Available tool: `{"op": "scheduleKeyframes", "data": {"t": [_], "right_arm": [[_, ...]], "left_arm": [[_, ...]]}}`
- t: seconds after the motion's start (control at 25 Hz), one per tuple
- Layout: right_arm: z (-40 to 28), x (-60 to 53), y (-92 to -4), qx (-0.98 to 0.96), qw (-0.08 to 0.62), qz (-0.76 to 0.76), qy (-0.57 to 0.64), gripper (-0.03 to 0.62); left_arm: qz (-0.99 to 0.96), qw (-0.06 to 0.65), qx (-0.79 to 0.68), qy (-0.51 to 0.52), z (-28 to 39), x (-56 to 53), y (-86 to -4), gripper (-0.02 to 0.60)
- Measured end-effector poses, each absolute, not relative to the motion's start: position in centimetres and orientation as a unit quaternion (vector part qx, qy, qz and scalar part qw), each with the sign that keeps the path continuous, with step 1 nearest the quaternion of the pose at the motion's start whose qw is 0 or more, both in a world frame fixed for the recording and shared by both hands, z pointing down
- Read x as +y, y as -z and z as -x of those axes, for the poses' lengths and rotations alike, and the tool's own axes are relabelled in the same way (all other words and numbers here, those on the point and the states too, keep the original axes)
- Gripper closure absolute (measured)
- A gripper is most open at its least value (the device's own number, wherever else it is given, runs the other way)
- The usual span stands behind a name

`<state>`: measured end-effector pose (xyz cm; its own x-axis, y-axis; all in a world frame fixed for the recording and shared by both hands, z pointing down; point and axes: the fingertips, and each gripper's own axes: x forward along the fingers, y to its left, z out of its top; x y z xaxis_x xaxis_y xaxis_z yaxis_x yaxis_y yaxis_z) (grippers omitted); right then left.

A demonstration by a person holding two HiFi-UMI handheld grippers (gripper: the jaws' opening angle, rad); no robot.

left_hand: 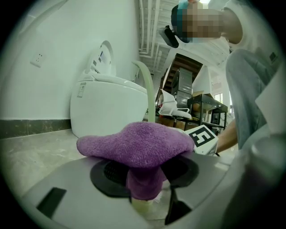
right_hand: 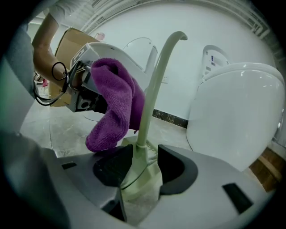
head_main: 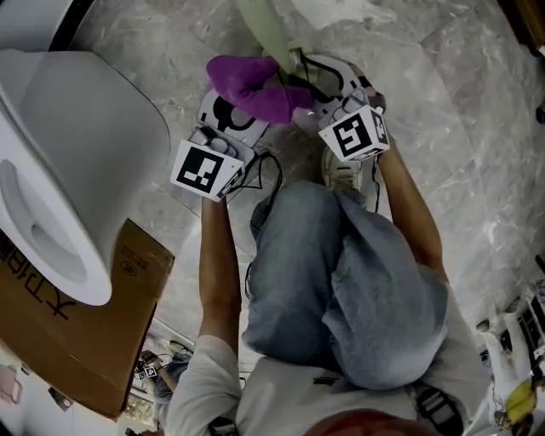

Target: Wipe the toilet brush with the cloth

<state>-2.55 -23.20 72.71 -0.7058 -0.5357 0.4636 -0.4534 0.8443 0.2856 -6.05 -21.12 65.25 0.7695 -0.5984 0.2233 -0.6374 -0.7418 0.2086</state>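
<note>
A purple cloth (head_main: 249, 85) is bunched between the pads of my left gripper (left_hand: 144, 179); it is pinched there and mushrooms out over the jaws. Seen in the right gripper view, the cloth (right_hand: 112, 105) hangs off that gripper against the brush handle. The pale green toilet brush (right_hand: 154, 85) stands nearly upright on the floor. Its neck and bristle head (right_hand: 142, 190) sit between the jaws of my right gripper (right_hand: 143, 167), which are open with a gap at the right pad. In the head view the handle (head_main: 260, 25) rises just beyond the cloth.
A white toilet (head_main: 77, 153) stands close on the left, above a cardboard box (head_main: 81, 341). The person's bent knees (head_main: 341, 281) fill the space behind both grippers. Marble floor (head_main: 460, 102) stretches to the right. Small items lie at the lower right (head_main: 519, 341).
</note>
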Motion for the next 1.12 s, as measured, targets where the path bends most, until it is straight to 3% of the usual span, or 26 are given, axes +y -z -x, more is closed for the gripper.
{"op": "scheduleKeyframes", "data": {"t": [0.72,0.88,1.12], "right_arm": [[3.8,-23.4,-74.0,-0.922,0.278,-0.241,0.119,0.457],[3.8,-23.4,-74.0,-0.921,0.283,-0.236,0.127,0.465],[4.1,-23.3,-73.3,-0.923,0.271,-0.251,0.103,0.473]], "left_arm": [[-0.943,0.119,-0.298,-0.083,1.1,-23.8,-68.2,0.356],[-0.939,0.089,-0.316,-0.099,0.3,-24.3,-68.8,0.443],[-0.94,0.096,-0.317,-0.085,0.5,-24.1,-68.7,0.463]]}}
